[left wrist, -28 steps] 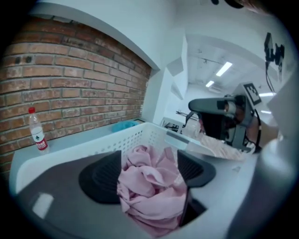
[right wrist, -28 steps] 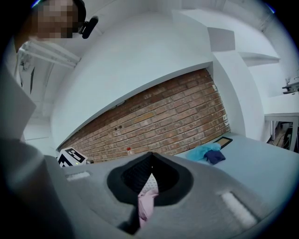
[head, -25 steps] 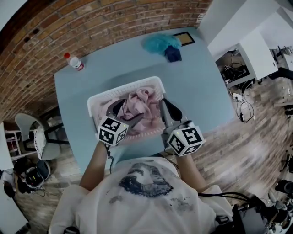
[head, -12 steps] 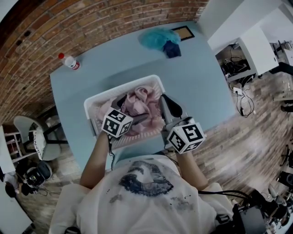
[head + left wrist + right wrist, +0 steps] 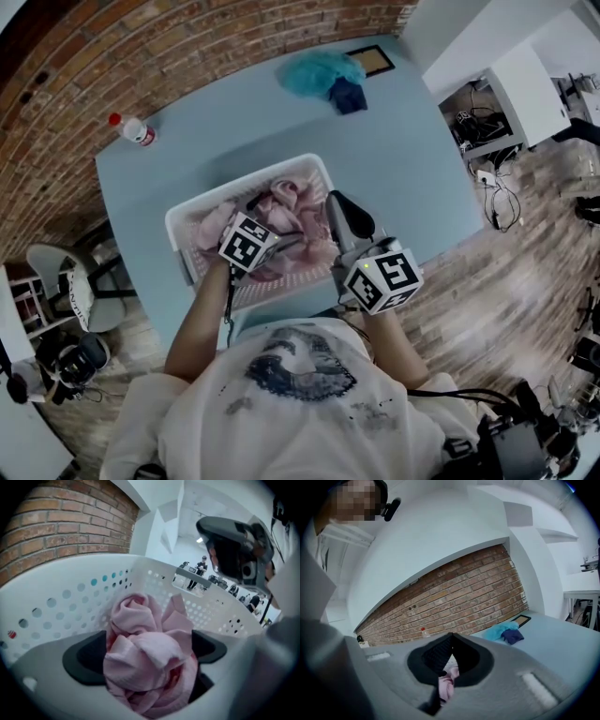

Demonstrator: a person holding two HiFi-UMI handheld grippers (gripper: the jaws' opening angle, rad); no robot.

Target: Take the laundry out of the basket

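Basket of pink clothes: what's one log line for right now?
left gripper: open, jaws around pink laundry | right gripper: shut, at right edge of basket | pink laundry: in basket

Laundry (image 5: 286,202) in basket (image 5: 178,217), mid table (image 5: 403,159) nr front edge (bottle (image 5: 131,129) far left, cloth pile (image 5: 323,75) far right).

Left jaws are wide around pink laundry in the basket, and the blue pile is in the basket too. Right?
Not quite. The head view shows the blue pile lying on the table beyond the basket, not in it. The left gripper does have its jaws wide around pink laundry in the basket.
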